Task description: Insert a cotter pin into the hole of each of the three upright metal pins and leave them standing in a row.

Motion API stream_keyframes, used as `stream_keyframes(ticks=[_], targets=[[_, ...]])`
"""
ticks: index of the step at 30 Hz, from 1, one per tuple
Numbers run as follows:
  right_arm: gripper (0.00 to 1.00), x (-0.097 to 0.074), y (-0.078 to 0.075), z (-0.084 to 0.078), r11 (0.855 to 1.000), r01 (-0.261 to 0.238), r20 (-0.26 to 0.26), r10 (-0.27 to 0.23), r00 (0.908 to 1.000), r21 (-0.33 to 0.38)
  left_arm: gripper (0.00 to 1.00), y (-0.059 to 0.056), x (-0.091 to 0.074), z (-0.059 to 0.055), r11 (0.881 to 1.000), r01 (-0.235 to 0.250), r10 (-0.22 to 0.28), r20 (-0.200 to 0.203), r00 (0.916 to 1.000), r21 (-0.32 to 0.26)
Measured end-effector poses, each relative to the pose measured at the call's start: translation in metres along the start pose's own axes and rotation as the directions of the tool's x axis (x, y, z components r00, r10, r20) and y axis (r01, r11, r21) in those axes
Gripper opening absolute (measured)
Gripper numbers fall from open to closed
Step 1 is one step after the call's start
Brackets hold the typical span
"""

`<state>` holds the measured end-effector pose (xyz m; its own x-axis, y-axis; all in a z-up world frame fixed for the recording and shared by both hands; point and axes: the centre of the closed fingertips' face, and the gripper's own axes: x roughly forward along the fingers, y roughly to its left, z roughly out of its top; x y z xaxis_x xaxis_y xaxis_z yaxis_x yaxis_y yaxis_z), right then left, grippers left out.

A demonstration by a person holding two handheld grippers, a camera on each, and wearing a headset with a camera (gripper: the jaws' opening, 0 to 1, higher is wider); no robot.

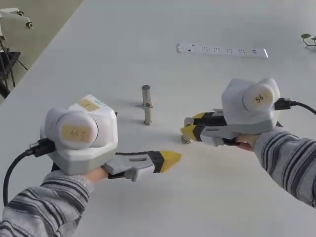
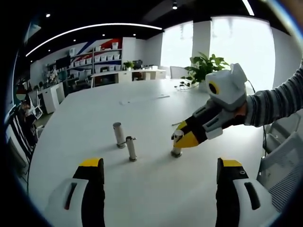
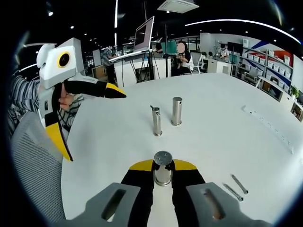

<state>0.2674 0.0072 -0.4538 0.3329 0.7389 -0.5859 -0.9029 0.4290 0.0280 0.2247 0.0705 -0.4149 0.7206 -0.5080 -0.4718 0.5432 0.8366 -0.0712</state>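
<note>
Three upright metal pins stand on the white table point(image 1: 98, 49). The far pin point(image 1: 145, 94) is bare. The middle pin point(image 1: 147, 114) has a cotter pin through its top. My right gripper point(image 1: 190, 125) is shut on the near pin point(image 1: 186, 137), which stands upright between the jaws point(image 3: 163, 168). Seen from the left gripper, the pins point(image 2: 118, 135) point(image 2: 131, 148) point(image 2: 176, 144) form a loose row. My left gripper point(image 1: 173, 158) hovers open above the table, left of the held pin, its jaws wide apart with nothing between them point(image 2: 161, 165). Two loose cotter pins point(image 3: 235, 187) lie right of the right gripper.
A white power strip point(image 1: 222, 50) lies at the far side of the table. A plant point(image 1: 308, 39) sits at the far right edge. A grey chair point(image 3: 33, 175) stands at the table's near side. Office desks and people are beyond the table.
</note>
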Motion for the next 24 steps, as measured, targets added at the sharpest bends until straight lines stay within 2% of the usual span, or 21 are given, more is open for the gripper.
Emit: stream_keyframes(ticks=[8,16,17,19,24], targets=[[0.08,-0.003,0.003,-0.002,0.999,-0.007,-0.006,0.007,1.0,-0.046,0.99,-0.001,0.001,0.003,1.0,0.005,-0.005,0.004,1.0,-0.007],[0.09,-0.002,0.002,-0.002,0.999,-0.004,-0.005,0.004,1.0,-0.048,0.99,-0.001,0.0,0.002,1.0,0.003,-0.003,-0.002,1.0,-0.013],[0.1,-0.002,0.002,-0.003,0.999,-0.003,-0.009,0.003,1.0,-0.044,0.99,-0.001,0.0,0.003,1.0,0.002,-0.002,-0.001,1.0,-0.012],[0.16,-0.004,0.003,-0.003,0.996,0.009,-0.005,-0.009,0.9999,-0.085,0.99,-0.001,0.0,0.002,1.0,0.004,-0.004,-0.002,1.0,-0.009],[0.24,-0.011,0.003,-0.005,0.997,-0.008,-0.018,0.006,0.9998,-0.082,0.99,-0.002,-0.001,0.004,1.0,0.005,-0.005,-0.004,1.0,0.003]])
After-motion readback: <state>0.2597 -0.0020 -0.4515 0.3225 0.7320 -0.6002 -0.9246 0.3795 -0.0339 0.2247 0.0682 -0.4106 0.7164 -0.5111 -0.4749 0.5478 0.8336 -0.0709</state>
